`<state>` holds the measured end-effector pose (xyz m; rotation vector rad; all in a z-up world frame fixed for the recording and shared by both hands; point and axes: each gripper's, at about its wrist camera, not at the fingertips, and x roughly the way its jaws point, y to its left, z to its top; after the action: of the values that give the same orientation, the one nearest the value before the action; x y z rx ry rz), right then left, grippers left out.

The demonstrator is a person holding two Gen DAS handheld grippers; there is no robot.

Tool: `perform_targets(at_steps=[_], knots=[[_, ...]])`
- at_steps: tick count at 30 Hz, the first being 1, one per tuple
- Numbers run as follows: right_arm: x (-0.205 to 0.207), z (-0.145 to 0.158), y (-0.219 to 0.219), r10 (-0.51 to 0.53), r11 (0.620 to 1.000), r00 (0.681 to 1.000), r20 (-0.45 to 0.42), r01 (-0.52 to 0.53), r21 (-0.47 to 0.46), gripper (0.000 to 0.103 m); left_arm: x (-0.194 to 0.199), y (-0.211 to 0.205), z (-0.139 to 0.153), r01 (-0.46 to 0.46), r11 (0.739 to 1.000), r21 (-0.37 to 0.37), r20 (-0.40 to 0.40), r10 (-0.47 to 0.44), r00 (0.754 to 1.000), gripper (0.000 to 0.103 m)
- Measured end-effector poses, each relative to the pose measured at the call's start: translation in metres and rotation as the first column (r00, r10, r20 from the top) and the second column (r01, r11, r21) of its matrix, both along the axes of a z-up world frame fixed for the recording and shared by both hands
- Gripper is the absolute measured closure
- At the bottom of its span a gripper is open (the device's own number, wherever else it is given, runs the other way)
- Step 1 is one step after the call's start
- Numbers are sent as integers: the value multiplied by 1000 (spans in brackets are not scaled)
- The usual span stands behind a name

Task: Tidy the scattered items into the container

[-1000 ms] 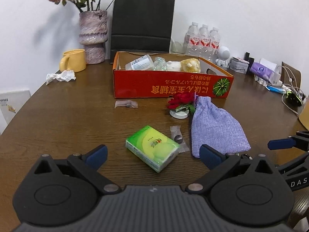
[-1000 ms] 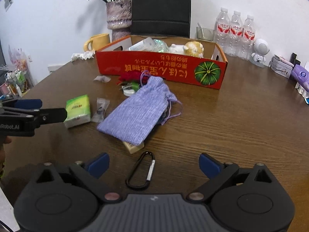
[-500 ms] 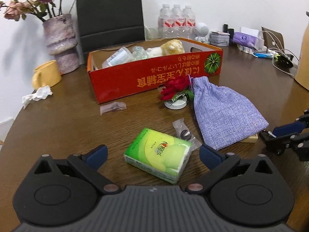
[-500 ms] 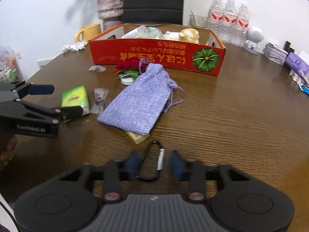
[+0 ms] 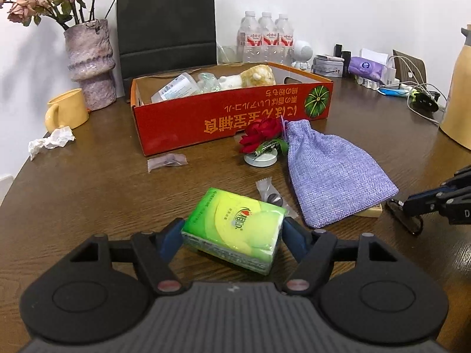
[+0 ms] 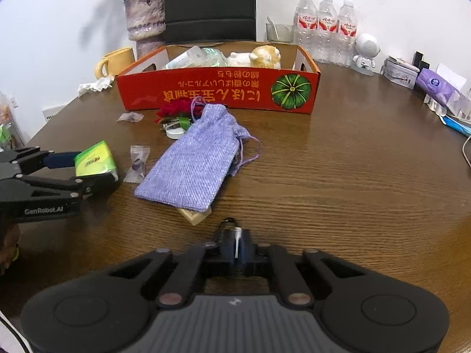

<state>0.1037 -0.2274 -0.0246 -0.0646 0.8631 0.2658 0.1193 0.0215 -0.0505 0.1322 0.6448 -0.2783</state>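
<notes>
Both tongs are loaded, left tongs (image 5: 232,232) closing onto the tissue pack (image 5: 235,229), right tongs (image 6: 235,245) clenched on the carabiner (image 6: 228,231), with the red box (image 6: 217,92) up at twelve o'clock.

Far ahead of the left claw (image 5: 232,232), off to the left: mottled purple ceramic vase (image 5: 91,61) holding dried pink roses, yellow ceramic mug (image 5: 69,111) just beside. Straight ahead at the wall: tall black paper bag (image 5: 166,26). Ahead and rightward: three clear plastic water bottles (image 5: 266,41), small white round-headed robot figure (image 5: 302,54), purple tissue pack (image 5: 366,67).
</notes>
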Motion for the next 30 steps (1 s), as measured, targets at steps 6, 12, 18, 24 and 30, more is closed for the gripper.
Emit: perform_targets(at_steps=[6,12,18,24,30], knots=[[-1,1,-2,-18,1000,1000,-10,18,23,84,-6,3,2,-33,999,-11,-7,33,999,30],[5,2,9,25,1000,997,-73,-26,-6,65,-16,4,5,-72,997,-24,-9,72,997,30],[8,5,17,99,993,990,-102,-104,-52,79,-24,6,8,-83,995,-48,0,83,997,30],[6,8,9,81,996,994,-78,-82,-22,100,-25,7,11,-95,994,-59,3,96,995,30],[9,9,-2,41,998,994,-102,-37,43,91,-27,5,13,-101,993,-61,5,101,995,30]])
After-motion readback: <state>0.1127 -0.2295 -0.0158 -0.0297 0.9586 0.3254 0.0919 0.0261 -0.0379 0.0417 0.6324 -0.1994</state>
